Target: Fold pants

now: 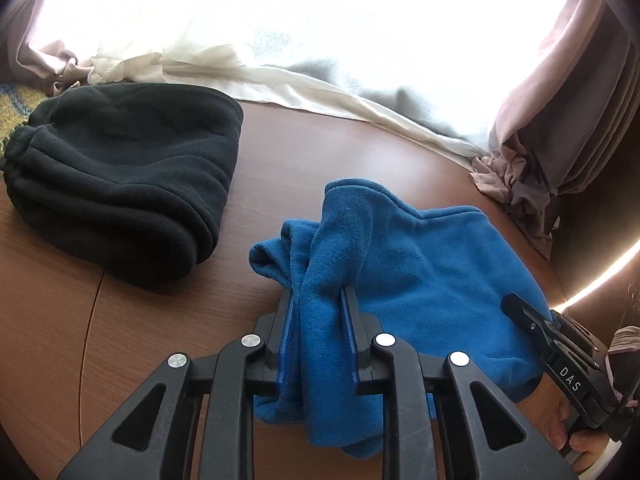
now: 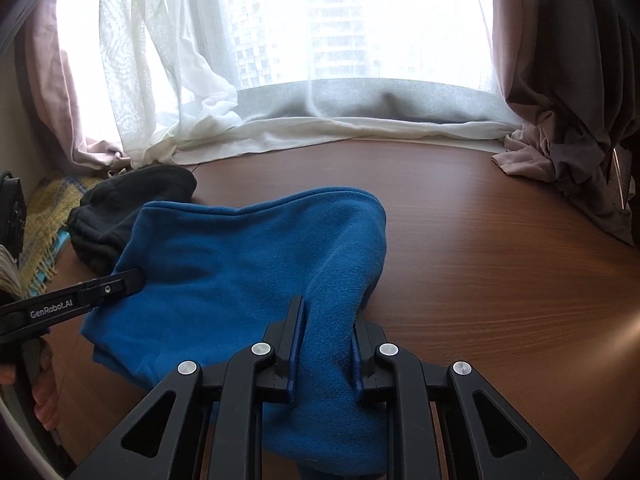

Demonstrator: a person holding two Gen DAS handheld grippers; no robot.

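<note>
Left wrist view: at the upper left of the frame a black fleece garment (image 1: pixel 120 176), folded into a thick bundle, lies on the brown wood-grain table (image 1: pixel 304 148), with a strip of yellow and blue woven cloth (image 1: pixel 12 100) just behind it at the edge. Along the back, white sheer curtains (image 1: pixel 248 40) spill onto the tabletop. At the lower centre the left gripper (image 1: pixel 318 294) pinches a bunched fold of the blue fleece pants (image 1: pixel 420 264); its black jaws are pressed onto the fabric from both sides. The pants spread from there toward the right of the frame, partly lifted off the table. At the right, dusty pink drapes (image 1: pixel 560 100) hang bunched on the table's far edge, and below them the right gripper enters from the lower right corner, its tip sunk in the blue fabric, with a person's hand (image 1: pixel 576 428) under it.

Right wrist view: at the left edge the left gripper reaches in, its tip against the blue pants (image 2: pixel 240 264), and fingers (image 2: pixel 44 396) show beneath it. The black garment (image 2: pixel 132 204) lies behind, upper left of centre. At the lower centre the right gripper (image 2: pixel 328 320) clamps a thick fold of the blue pants between its jaws. Bare table (image 2: pixel 500 260) fills the right of the frame, with the pink drapes (image 2: pixel 568 120) at the upper right.
</note>
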